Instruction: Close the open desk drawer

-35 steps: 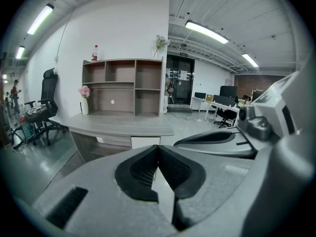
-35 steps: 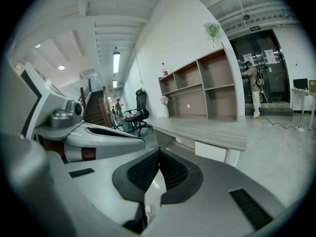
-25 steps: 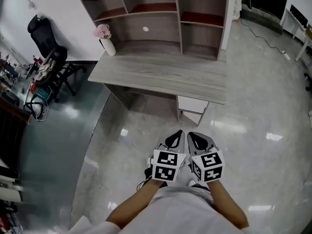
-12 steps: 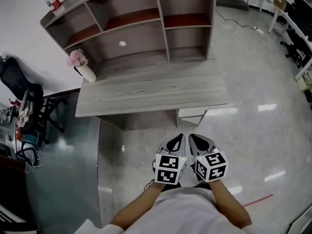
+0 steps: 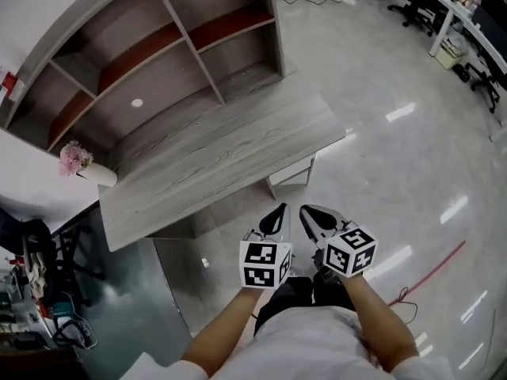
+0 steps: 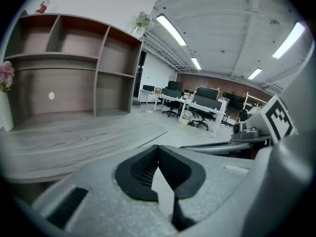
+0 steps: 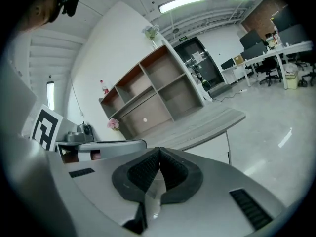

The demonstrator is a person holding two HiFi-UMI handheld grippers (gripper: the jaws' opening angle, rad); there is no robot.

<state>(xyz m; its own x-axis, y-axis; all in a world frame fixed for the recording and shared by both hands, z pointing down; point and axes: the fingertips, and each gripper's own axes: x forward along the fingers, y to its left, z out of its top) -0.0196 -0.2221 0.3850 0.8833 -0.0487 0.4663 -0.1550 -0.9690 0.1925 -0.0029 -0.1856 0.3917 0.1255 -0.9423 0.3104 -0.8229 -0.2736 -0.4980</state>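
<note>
Head view. Over the last second the grey wood-grain desk (image 5: pixel 214 165) swings from square-on to a diagonal across the frame. The white drawer (image 5: pixel 291 172) under its right end, protruding slightly past the desktop edge, comes to lie just ahead of the grippers. The left gripper (image 5: pixel 276 214) and right gripper (image 5: pixel 310 214) stay side by side before the body, each with its jaws closed tip to tip on nothing. Reading: approach phase. The drawer front is not yet touched, and the closed tips suit a push.

The white drawer (image 5: pixel 291 172) juts out (only slightly) from under the grey desk (image 5: pixel 214 165) at its right end.
</note>
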